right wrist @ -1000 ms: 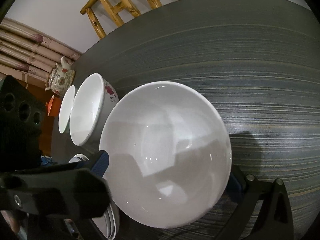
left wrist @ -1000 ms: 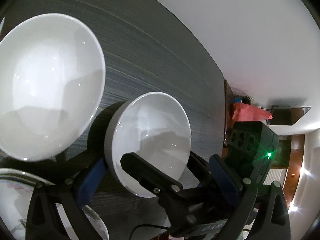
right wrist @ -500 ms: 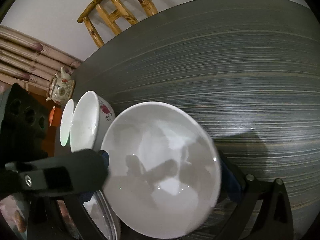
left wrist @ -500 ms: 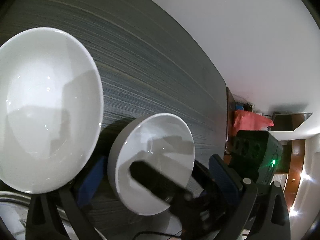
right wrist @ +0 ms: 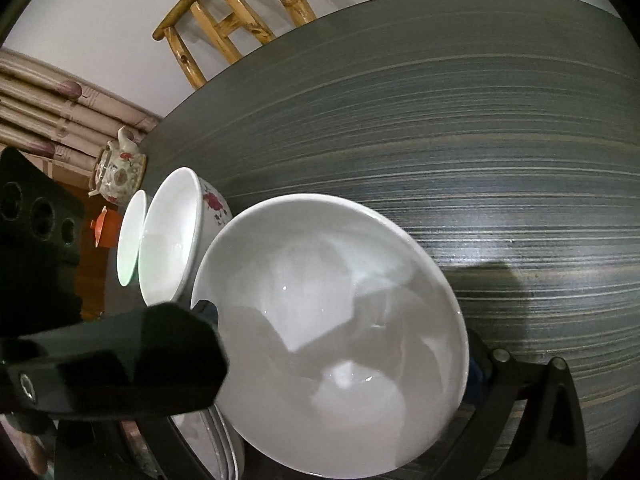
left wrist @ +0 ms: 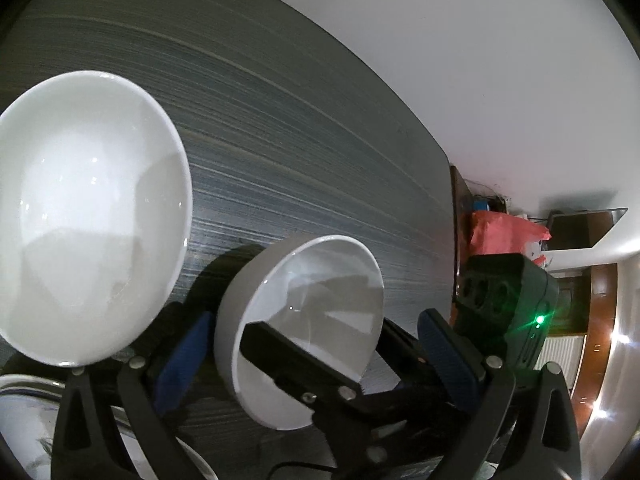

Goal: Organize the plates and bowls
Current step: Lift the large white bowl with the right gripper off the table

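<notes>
Change since 0.5 s ago: small bowl point(left wrist: 316, 320) sits higher between the left gripper point(left wrist: 316, 354) fingers; large bowl point(right wrist: 332, 332) refilled the right view.
Left gripper: wide, flanking small bowl, plain white, on table point(left wrist: 300, 128).
Right gripper point(right wrist: 344, 354): spread around large bowl; contact unclear.
Surroundings: floral bowl point(right wrist: 180, 232), teapot point(right wrist: 118, 170), chair point(right wrist: 236, 12); 1 black finger point(right wrist: 120, 364) blocks the left foreground.

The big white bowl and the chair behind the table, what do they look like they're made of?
Big white bowl: probably glazed ceramic or porcelain; its smooth surface shows sharp glints and reflections. Chair: varnished wood, possibly bamboo-style, with yellow-brown rounded rails and dark knots.
</notes>
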